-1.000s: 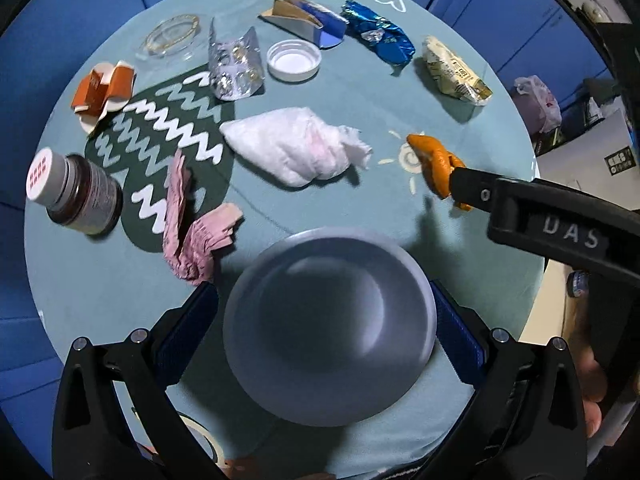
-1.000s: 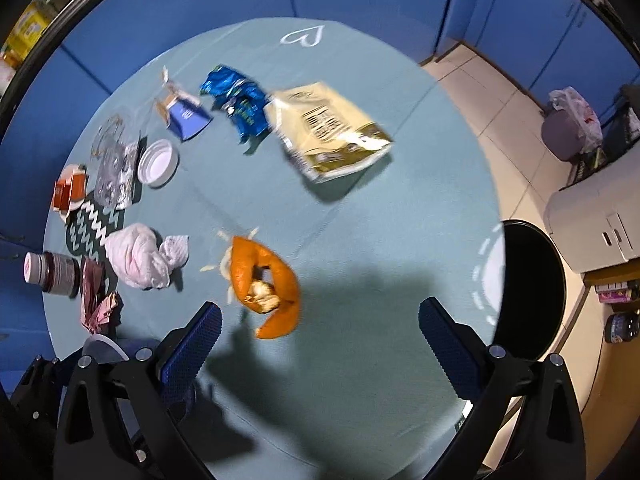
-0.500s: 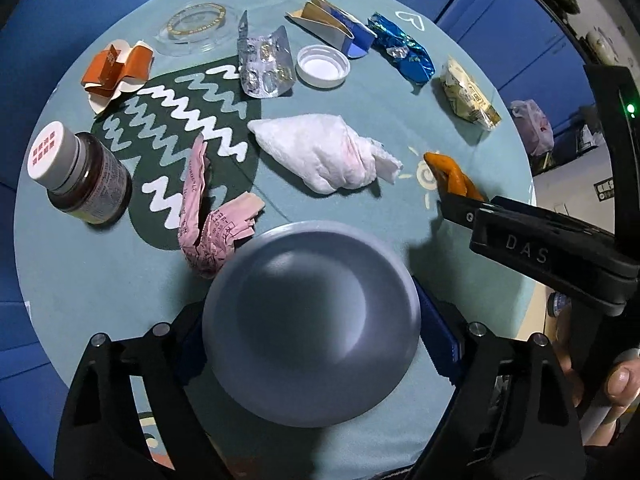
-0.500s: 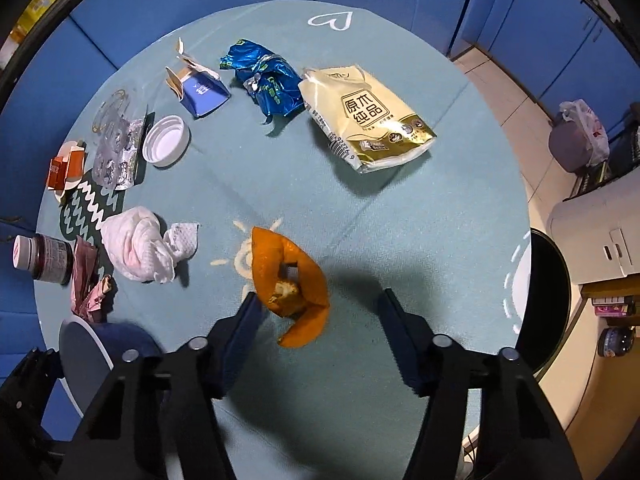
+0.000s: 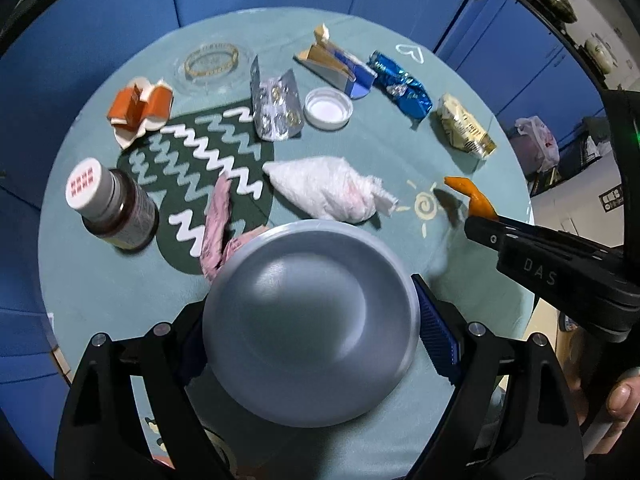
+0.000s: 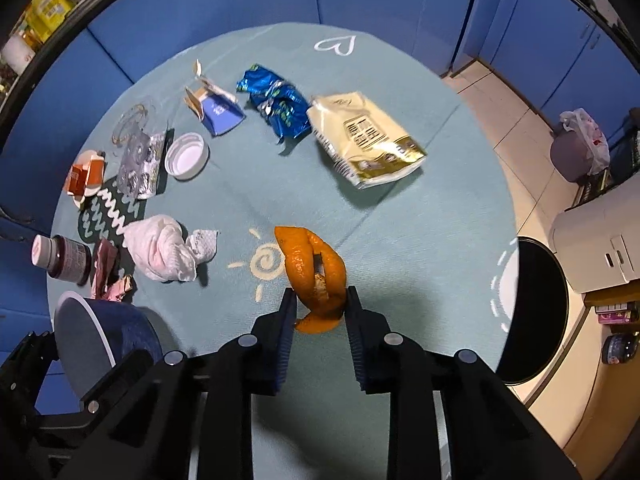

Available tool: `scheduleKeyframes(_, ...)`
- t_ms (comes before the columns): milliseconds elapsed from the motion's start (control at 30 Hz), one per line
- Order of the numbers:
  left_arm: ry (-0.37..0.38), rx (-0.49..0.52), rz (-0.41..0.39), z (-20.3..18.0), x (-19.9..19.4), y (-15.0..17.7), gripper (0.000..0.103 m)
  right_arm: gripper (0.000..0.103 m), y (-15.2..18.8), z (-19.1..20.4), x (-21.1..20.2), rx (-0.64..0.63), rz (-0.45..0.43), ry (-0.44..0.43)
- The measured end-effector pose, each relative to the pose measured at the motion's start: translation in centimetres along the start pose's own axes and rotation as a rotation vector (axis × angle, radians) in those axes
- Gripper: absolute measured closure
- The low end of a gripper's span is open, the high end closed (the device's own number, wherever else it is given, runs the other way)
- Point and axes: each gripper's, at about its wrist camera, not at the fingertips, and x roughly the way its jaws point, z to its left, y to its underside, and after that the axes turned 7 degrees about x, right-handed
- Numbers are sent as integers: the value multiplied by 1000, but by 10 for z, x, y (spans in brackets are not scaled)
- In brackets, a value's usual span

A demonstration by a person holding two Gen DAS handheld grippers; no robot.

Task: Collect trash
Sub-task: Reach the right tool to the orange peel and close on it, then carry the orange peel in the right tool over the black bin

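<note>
The right tongs [image 6: 320, 300] have just been closing and now pinch the orange peel [image 6: 314, 268] by its near end, pads pressing it from both sides, with most of the curl sticking out ahead over the sun drawn on the table [image 6: 400, 240]. That is the weak point: the grip sits on a thin, springy edge, so on lifting the peel could pivot, slide out or tear, and drop back on the cloth or miss the bowl. The left tongs [image 5: 310, 332] are clamped on the bowl [image 5: 312, 320] across its full width, so their jaws stand wide; a rounded wall held by two pads could tip or slip if the hand tilts, and its rim is already close over the pink wrapper [image 5: 218, 224]. The two tools are also near each other, so a hasty carry could knock the bowl. The right view alone shows the pinch itself, the dark bin [image 6: 532, 312] off the table's edge and the cream bag [image 6: 364, 140] face-on. The left view alone shows the bowl's inside, with nothing in it, a thumb [image 5: 622, 396] on the right handle, and only the tip of the peel. The other litter lies untouched: tissue [image 5: 324, 188], blue wrapper [image 5: 400, 84], cap [image 5: 328, 108], blister pack [image 5: 276, 112], bottle [image 5: 112, 208].
</note>
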Motion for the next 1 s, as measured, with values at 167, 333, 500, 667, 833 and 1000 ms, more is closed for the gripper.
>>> scheduleKeyframes(167, -27, 36, -27, -14, -4, -9, 18, 78, -3, -14, -12, 24, -20, -8)
scheduleKeyframes(333, -38, 64, -36, -29, -2, -22, 18, 78, -7, -30, -21, 52, -45, -9)
scheduleKeyframes(500, -48, 96, -47, -47, 0, -33, 18, 78, -11, -52, -30, 92, -66, -12)
scheduleKeyframes(667, -48, 145, -64, -71, 1, -45, 18, 78, -14, -72, -34, 130, -79, -16)
scheduleKeyframes(833, -43, 190, -73, -97, 2, -56, 18, 78, -15, -94, -37, 171, -87, -15)
scheduleKeyframes(1000, -40, 243, -85, -127, 3, -66, 18, 78, -16, -123, -42, 224, -99, -4)
